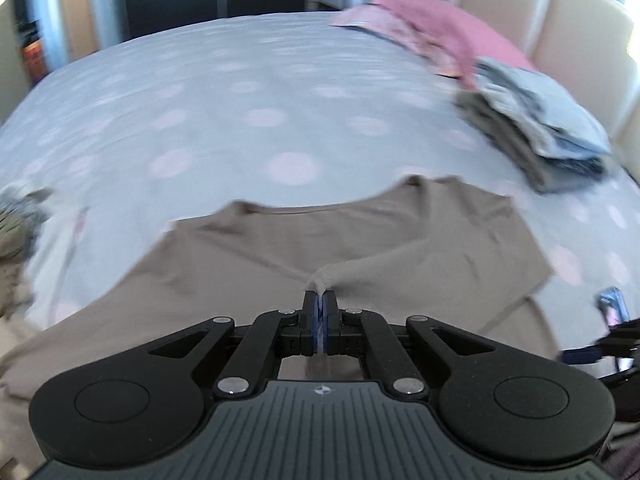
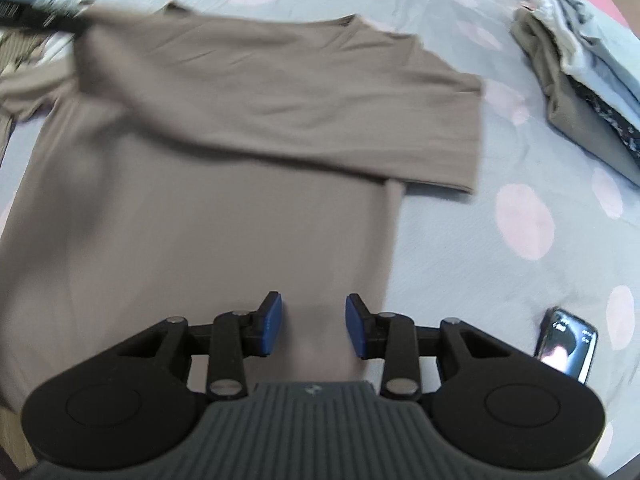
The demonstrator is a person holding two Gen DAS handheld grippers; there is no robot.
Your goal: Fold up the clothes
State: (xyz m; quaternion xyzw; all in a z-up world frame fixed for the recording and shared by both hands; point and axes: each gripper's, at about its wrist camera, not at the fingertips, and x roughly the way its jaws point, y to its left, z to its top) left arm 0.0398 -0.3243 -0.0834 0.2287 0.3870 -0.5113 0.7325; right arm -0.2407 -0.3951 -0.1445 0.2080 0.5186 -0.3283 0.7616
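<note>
A taupe t-shirt (image 1: 360, 232) lies on the bed. My left gripper (image 1: 320, 300) is shut on a pinched fold of its fabric and holds that fold raised off the sheet. In the right wrist view the same t-shirt (image 2: 224, 208) has its upper part pulled over slantwise. The left gripper (image 2: 40, 16) shows there as a dark blur at the top left. My right gripper (image 2: 314, 320) stands open just above the shirt's lower right part. Cloth lies under the gap, and the blue pads do not press on it.
The bed has a pale blue sheet with pink dots (image 1: 240, 100). A stack of folded clothes (image 2: 592, 80) sits to the right, with pink garments (image 1: 432, 28) behind it near the cream headboard (image 1: 560, 12). A phone (image 2: 568, 344) lies at the right. Loose clothes (image 1: 16, 224) sit at the left edge.
</note>
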